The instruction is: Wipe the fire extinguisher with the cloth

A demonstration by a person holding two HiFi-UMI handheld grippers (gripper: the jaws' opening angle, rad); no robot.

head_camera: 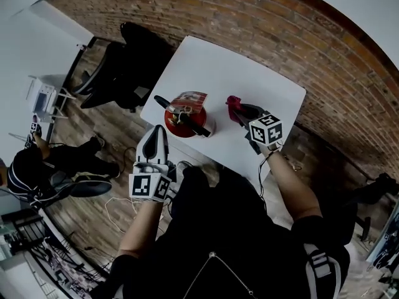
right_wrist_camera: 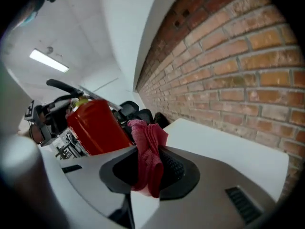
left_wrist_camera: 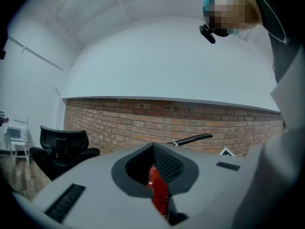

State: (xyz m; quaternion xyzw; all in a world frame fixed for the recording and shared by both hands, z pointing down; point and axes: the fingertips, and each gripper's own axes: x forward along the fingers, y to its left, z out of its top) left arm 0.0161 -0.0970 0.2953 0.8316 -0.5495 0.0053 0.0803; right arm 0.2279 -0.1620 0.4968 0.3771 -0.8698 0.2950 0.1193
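Jaws of the left gripper are pressed together and hold nothing. In the left gripper view only a strip of red shows through the narrow slit between them. Its tip is near the front left edge of the white table, just beside the fire extinguisher. This one stands upright on the table, and its black lever lies across its top. To the right of it, near but apart, is the red cloth. It is pinched in the clenched right gripper, and a soft fold stands up above the jaws.

I judge the extinguisher to be heavy and stiff, with smooth paint that may be slippery. It is tall, so a hard push near the top could tip or turn it. The neck under the lever seems the best place to hold it steady. The cloth is light and limp, and it will fold around the round body.
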